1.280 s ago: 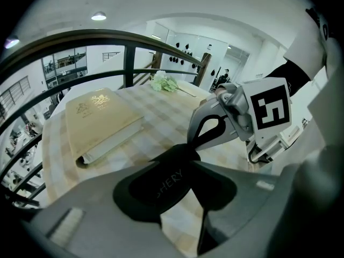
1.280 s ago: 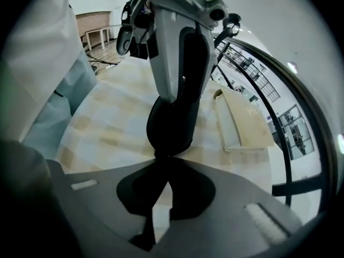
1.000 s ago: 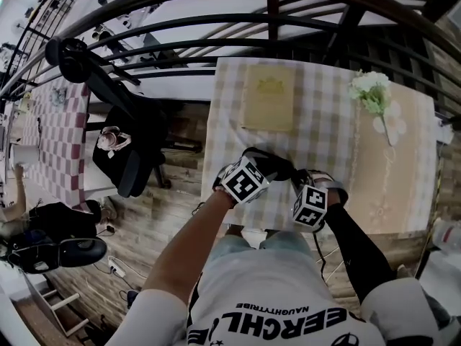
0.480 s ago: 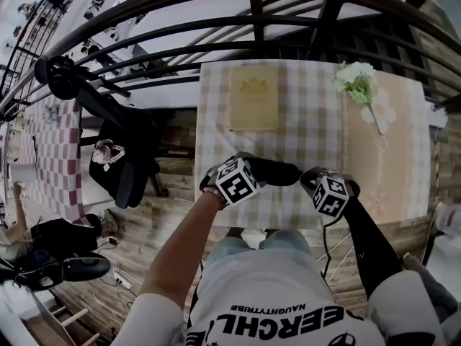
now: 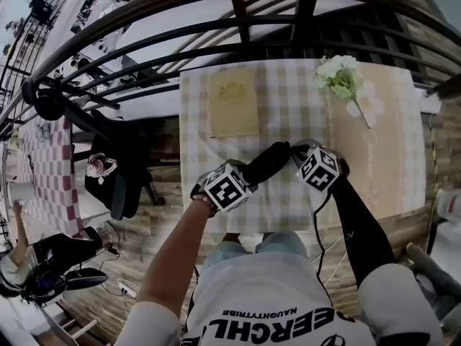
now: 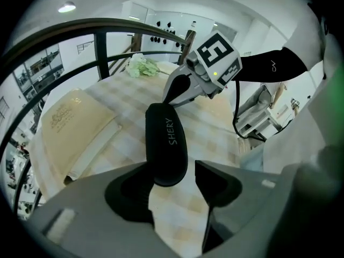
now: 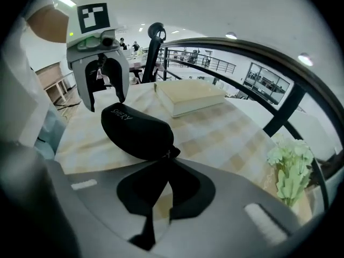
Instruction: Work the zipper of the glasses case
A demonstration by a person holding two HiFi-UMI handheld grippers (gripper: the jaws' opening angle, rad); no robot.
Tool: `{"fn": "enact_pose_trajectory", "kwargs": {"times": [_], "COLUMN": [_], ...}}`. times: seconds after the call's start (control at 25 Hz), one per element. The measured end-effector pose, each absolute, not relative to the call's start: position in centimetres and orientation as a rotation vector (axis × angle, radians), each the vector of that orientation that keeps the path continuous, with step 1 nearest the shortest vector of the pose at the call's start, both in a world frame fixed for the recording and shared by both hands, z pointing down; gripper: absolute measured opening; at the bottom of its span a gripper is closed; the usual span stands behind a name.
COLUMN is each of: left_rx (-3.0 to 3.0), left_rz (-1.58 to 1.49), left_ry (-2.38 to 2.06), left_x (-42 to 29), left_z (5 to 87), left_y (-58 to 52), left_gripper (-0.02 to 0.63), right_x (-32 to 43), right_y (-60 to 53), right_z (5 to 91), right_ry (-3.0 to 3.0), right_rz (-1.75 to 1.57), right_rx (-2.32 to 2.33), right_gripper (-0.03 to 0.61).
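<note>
The black glasses case [image 5: 266, 163] lies slantwise on the checked tablecloth [image 5: 288, 107] between both grippers. My left gripper [image 5: 245, 175] stands over its near end. In the left gripper view that end of the case [image 6: 166, 144] sits between the jaws, against the left finger, with a strip of cloth showing before the right one, so the left gripper [image 6: 171, 168] is open. My right gripper [image 5: 295, 150] is at the far end. In the right gripper view it [image 7: 167, 163] is shut on the small zipper pull [image 7: 169, 153] at the tip of the case [image 7: 137, 130].
A beige book [image 5: 233, 101] lies at the table's far left. White flowers [image 5: 338, 74] rest at the far right on a beige runner [image 5: 382, 143]. A dark curved railing [image 5: 238, 20] runs behind the table. The table's near edge is close to the person's body.
My right gripper has moved to the right and away from the body with the zipper pull. The case has swung from lying across to a slant. The left gripper has hardly shifted.
</note>
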State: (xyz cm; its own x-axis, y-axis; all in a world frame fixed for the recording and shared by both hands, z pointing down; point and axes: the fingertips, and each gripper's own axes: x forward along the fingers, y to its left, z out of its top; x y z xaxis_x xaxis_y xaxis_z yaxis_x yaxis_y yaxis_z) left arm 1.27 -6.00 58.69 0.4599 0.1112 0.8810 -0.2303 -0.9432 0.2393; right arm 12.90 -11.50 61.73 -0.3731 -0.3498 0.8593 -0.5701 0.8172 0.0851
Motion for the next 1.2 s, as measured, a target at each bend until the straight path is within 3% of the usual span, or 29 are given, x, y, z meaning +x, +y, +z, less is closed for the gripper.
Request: {"fn": "enact_pose_trajectory", "kwargs": {"times": [0.16,0.24,0.28,0.36,0.52,0.72,1.2], "left_rx": [2.477,2.539,2.561,2.578,2.563,2.576,2.523], "left_rz": [1.435,1.415,1.424,1.469,1.551,1.341,1.251], "left_ry": [-0.166,-0.218,-0.239,-0.279,-0.297,-0.306,-0.424], "left_x": [2.2,3.2,3.5,3.9,3.7,4.9,3.6], "left_z": [57.2,56.7,56.7,57.2,58.6,56.8,58.0], "left_y": [-7.4,-8.1,-8.4,-8.7,-8.8,-8.7,-9.7], "left_gripper": [0.252,0.222,0.171,0.007,0.005,0.006,0.008], "right_x": [12.5,12.4,12.5,12.6,12.6,12.5,11.7], "right_y": [-12.0,-11.9,-11.8,-11.7,-11.6,-11.8,-12.7], "right_z": [62.0,62.2,62.4,62.7,63.0,63.1,62.5], "right_ry": [-2.012,-2.016,-2.015,-2.011,-2.008,-2.007,-2.014], "right_rz": [0.289,0.291,0.289,0.281,0.251,0.242,0.163], "right_rx": [0.676,0.674,0.672,0.664,0.649,0.649,0.65], "right_gripper": [0.029,0.029,0.029,0.029,0.029,0.029,0.029]}}
